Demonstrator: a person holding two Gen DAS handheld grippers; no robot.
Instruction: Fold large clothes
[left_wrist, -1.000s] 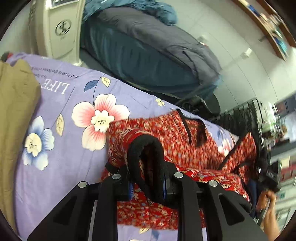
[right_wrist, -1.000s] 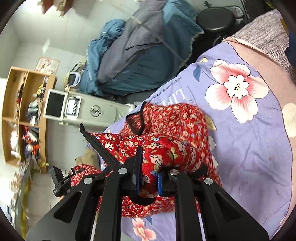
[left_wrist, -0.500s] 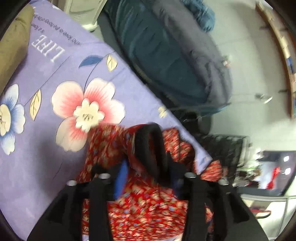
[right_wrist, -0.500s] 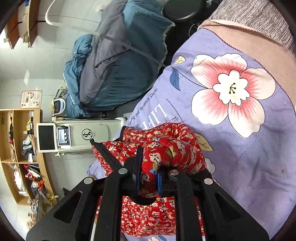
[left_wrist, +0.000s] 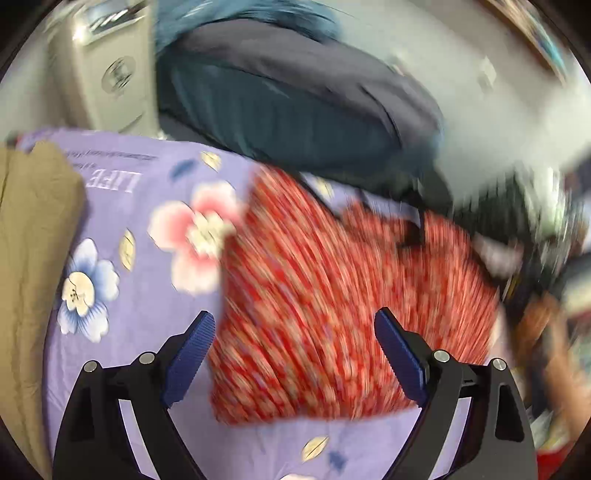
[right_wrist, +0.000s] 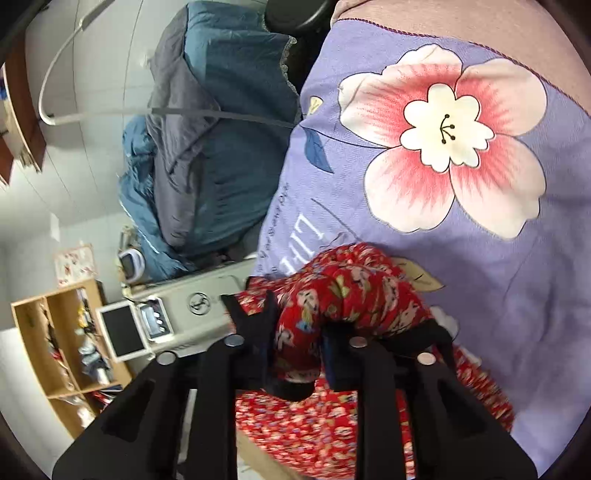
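Observation:
A red floral garment (left_wrist: 332, 295) with black trim lies spread on the purple flowered bedsheet (left_wrist: 122, 206), blurred by motion. My left gripper (left_wrist: 291, 354) is open and empty just above the garment's near edge, its blue pads (left_wrist: 188, 354) wide apart. In the right wrist view, my right gripper (right_wrist: 299, 354) is shut on a bunched fold of the same red garment (right_wrist: 347, 295), holding it over the purple sheet (right_wrist: 517, 295).
A tan folded garment (left_wrist: 29, 258) lies on the sheet at the left. A white heater (left_wrist: 110, 74) and a blue-grey quilt pile (left_wrist: 295, 103) stand beyond the bed. A wooden shelf (right_wrist: 48, 350) stands at the left in the right wrist view.
My left gripper has opened and let go of the black-trimmed fold; the garment now lies spread on the sheet. My right gripper has stayed shut on the garment and moved along the sheet.

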